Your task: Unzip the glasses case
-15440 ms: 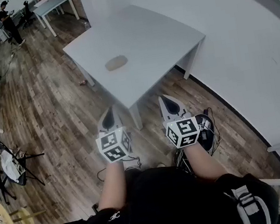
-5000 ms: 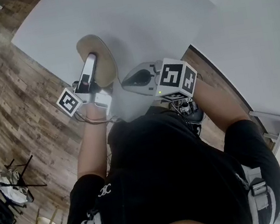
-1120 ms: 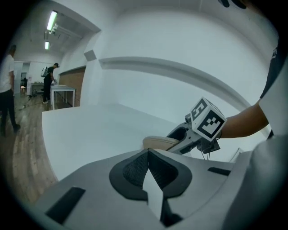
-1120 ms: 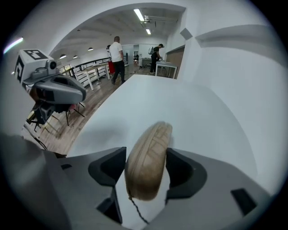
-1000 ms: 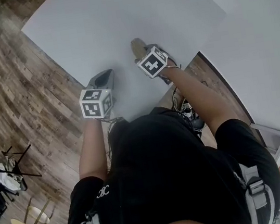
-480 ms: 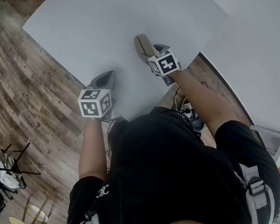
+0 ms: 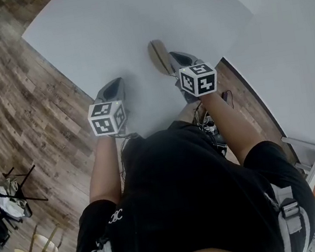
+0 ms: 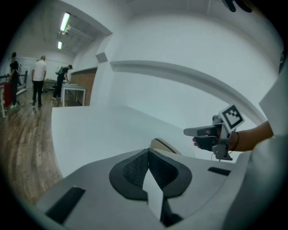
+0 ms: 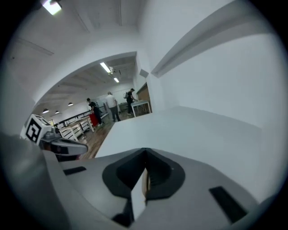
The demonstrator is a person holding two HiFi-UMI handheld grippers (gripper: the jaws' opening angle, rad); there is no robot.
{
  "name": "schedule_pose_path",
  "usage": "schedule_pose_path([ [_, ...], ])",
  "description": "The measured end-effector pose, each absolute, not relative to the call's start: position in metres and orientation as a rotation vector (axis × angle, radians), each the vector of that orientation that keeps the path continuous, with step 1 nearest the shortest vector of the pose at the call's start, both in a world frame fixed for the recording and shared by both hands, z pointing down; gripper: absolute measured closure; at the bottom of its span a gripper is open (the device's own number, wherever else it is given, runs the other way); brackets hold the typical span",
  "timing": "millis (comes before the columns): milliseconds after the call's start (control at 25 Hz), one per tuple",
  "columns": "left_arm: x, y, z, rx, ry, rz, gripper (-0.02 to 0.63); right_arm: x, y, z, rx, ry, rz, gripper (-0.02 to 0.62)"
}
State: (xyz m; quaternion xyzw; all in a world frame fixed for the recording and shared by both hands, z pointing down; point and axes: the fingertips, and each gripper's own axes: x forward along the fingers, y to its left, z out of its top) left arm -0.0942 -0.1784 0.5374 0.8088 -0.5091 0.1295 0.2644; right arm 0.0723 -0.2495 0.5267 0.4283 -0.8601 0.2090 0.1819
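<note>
A tan glasses case [image 7: 159, 55] lies on the white table [image 7: 101, 30] just beside the right gripper [image 7: 175, 58], its jaws pressed together empty like the left gripper's [image 7: 115, 85]; the zip's progress cannot be told.

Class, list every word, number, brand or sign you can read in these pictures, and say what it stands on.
None can be read.
Cube on the left gripper: black-and-white square pattern, no words.
Cube on the right gripper: likewise.
Glasses case: no print visible.
</note>
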Motion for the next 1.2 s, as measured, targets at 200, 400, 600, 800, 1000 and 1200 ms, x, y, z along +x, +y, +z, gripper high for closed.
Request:
schedule_pose_path([
  [200,-0.105,-0.190,0.519,2.154,-1.429,0.274,0.604,0.063,-0.231,0.452,1.282,-2.650,0.484,0.583],
  [400,-0.092,-0.193,0.486,2.205,-1.409,0.212,0.604,0.059,-0.204,0.393,1.344,-2.747,0.305,0.583],
  [600,-0.084,-0.195,0.452,2.301,-1.464,0.223,0.604,0.066,-0.198,0.395,1.402,-2.695,0.307,0.583],
  [800,-0.087,-0.185,0.449,2.318,-1.470,0.238,0.604,0.067,-0.193,0.403,1.423,-2.664,0.353,0.583],
  [1000,-0.097,-0.177,0.453,2.336,-1.444,0.272,0.604,0.056,-0.185,0.414,1.444,-2.638,0.392,0.583],
  [1200,-0.106,-0.173,0.471,2.364,-1.363,0.319,0.604,0.047,-0.170,0.416,1.539,-2.610,0.403,0.583],
])
